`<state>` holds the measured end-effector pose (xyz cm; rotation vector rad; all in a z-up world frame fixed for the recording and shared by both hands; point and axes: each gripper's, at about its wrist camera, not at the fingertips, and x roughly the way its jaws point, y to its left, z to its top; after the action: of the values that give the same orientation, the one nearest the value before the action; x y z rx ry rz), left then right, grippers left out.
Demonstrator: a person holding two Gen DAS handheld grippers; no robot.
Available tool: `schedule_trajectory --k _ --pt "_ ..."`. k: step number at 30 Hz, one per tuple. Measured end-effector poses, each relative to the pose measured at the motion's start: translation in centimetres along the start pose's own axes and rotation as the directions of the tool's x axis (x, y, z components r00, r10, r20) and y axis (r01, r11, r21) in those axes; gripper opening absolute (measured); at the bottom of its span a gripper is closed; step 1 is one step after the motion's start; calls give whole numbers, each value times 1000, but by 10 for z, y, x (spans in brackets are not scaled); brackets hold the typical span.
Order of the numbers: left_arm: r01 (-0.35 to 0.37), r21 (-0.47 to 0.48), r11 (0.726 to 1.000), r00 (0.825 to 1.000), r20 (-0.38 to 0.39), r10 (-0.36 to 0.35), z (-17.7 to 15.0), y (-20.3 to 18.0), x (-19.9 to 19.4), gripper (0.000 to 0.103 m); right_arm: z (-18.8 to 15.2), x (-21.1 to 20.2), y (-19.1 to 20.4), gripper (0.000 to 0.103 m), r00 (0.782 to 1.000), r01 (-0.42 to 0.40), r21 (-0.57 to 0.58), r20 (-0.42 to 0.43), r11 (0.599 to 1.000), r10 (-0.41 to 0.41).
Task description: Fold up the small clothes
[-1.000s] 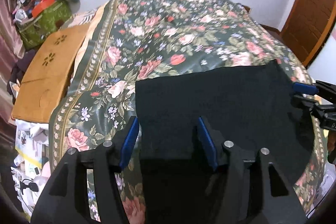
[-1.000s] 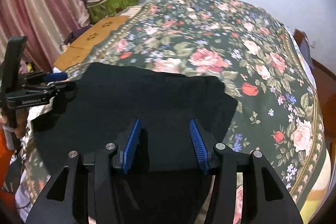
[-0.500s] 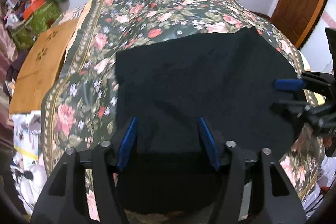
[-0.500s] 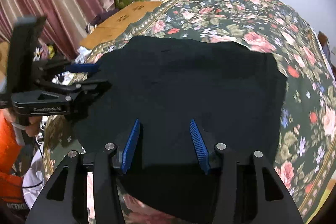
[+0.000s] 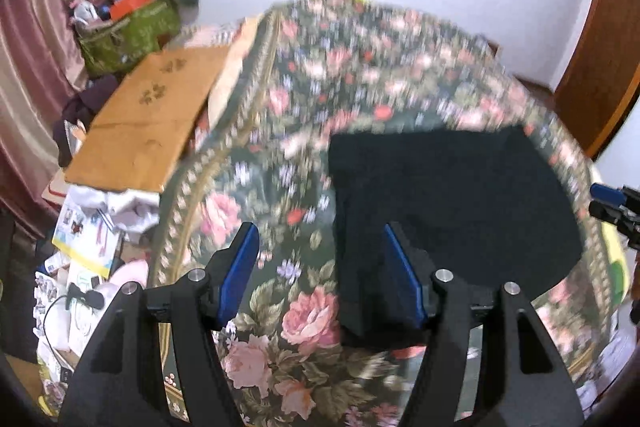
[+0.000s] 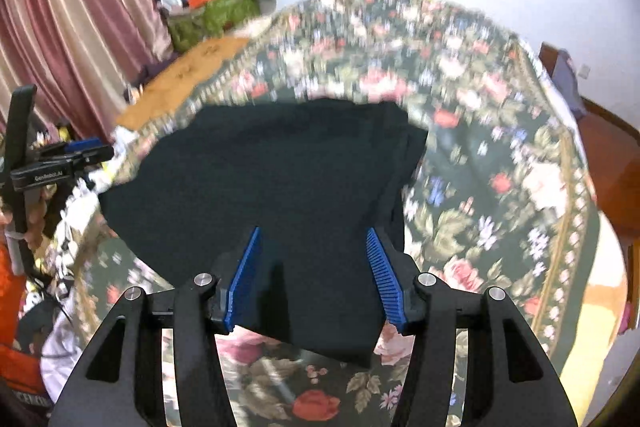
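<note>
A black garment [image 5: 452,195] lies flat on the floral bedspread [image 5: 360,87], near its front edge. My left gripper [image 5: 320,231] hovers open above the garment's left edge; only flowered cloth shows between its blue pads. The right fingertip overlaps the black fabric in the picture. My right gripper [image 6: 313,231] hangs open over the garment [image 6: 280,167], with dark cloth below its jaws and nothing pinched. Each view catches the other tool at its side: the right gripper [image 5: 612,203] and the left gripper [image 6: 68,155], held by a hand [image 6: 36,219].
A brown cardboard sheet [image 5: 152,123] lies along the bed's left side. Behind it stands a green bag [image 5: 128,27] piled with clutter. Papers and cables [image 5: 80,247] litter the floor at the left. A striped curtain [image 6: 60,7] and a wooden door [image 5: 600,67] flank the room.
Both grippers have drawn back and risen from the black garment. The left view has swung left, so the garment now sits to the right. The left jaws stand slightly wider.
</note>
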<state>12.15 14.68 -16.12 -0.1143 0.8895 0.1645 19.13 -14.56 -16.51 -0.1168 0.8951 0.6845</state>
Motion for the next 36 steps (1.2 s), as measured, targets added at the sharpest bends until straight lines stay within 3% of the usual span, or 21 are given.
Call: schedule_trajectory --k 4,6,10,13,16,20,23,25,27,29,31,36 --pt "30 8 1000 990 136 -31 14 -17 -51 63 14 -41 19 50 990 25 -26 136 999 -21" --pt "52 19 998 976 209 -55 18 -28 -78 63 20 -63 32 50 979 31 -42 205 999 -22" --pt "124 47 991 930 343 -133 21 -52 -136 63 28 -103 55 52 944 44 -72 329 996 -17" --pt "153 67 986 894 416 -167 17 -65 -168 63 25 -135 75 52 905 57 -88 426 994 -14" --pt "165 84 983 853 488 -185 5 -75 -202 63 19 -157 88 53 869 62 -91 495 994 -9" --pt "145 103 984 821 542 -178 -13 -86 -229 64 4 -180 101 59 829 64 -81 560 995 -7" --pt "129 112 985 811 560 -170 -27 -92 -241 69 -5 -188 109 66 815 77 -77 579 994 -19" --pt "132 113 985 806 566 -173 -34 -93 -244 72 -11 -189 113 83 807 91 -71 589 993 -32" --pt "121 112 986 803 574 -164 -41 -95 -248 77 -15 -189 116 88 799 112 -69 599 991 -49" --pt "123 110 986 801 575 -164 -46 -96 -250 90 -16 -186 117 91 801 128 -67 595 990 -63" --pt "134 104 985 799 577 -170 -51 -96 -253 94 -20 -186 119 97 801 131 -61 594 990 -69" --pt "123 100 987 800 579 -159 -53 -98 -253 98 -25 -188 119 102 794 147 -40 601 988 -94"
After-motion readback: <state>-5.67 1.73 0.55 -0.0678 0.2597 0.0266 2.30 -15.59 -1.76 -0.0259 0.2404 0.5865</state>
